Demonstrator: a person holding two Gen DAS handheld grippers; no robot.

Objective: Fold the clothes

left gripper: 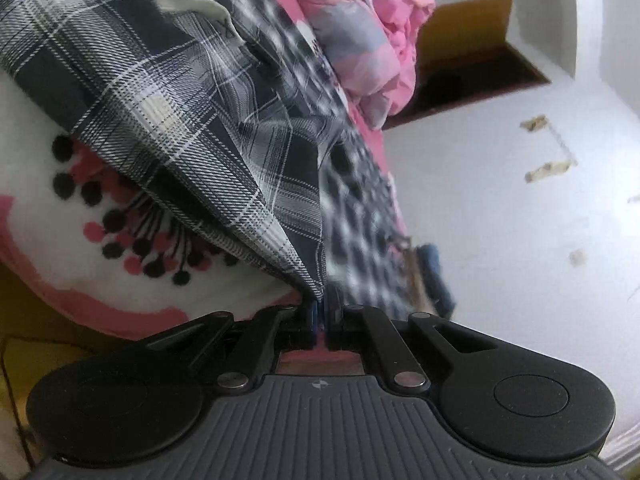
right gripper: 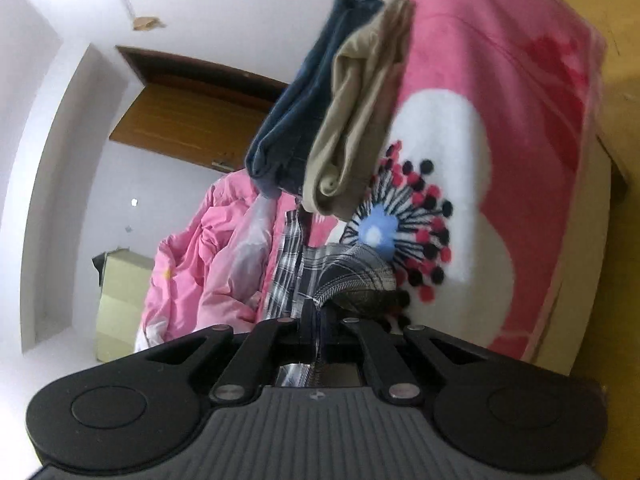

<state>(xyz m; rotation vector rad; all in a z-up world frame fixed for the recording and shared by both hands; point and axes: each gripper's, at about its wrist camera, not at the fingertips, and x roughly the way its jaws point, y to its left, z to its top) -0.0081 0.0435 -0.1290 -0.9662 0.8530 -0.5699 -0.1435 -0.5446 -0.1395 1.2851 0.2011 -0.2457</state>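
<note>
A black, grey and white plaid shirt [left gripper: 168, 92] hangs lifted over the bed; a white label shows near its top. My left gripper [left gripper: 320, 312] is shut on a corner of it, the cloth fanning up and left from the jaws. My right gripper [right gripper: 320, 316] is shut on another part of the same plaid shirt [right gripper: 340, 276], which bunches just beyond the fingers. The stretch of shirt between the two grips is partly hidden.
A pink and white blanket with a dotted flower print [right gripper: 460, 160] covers the bed [left gripper: 120, 248]. Folded blue jeans [right gripper: 304, 92] and a folded beige garment [right gripper: 356, 116] lie stacked on it. A crumpled pink quilt [left gripper: 360, 40] lies beyond. White wall and wooden door [right gripper: 188, 120] behind.
</note>
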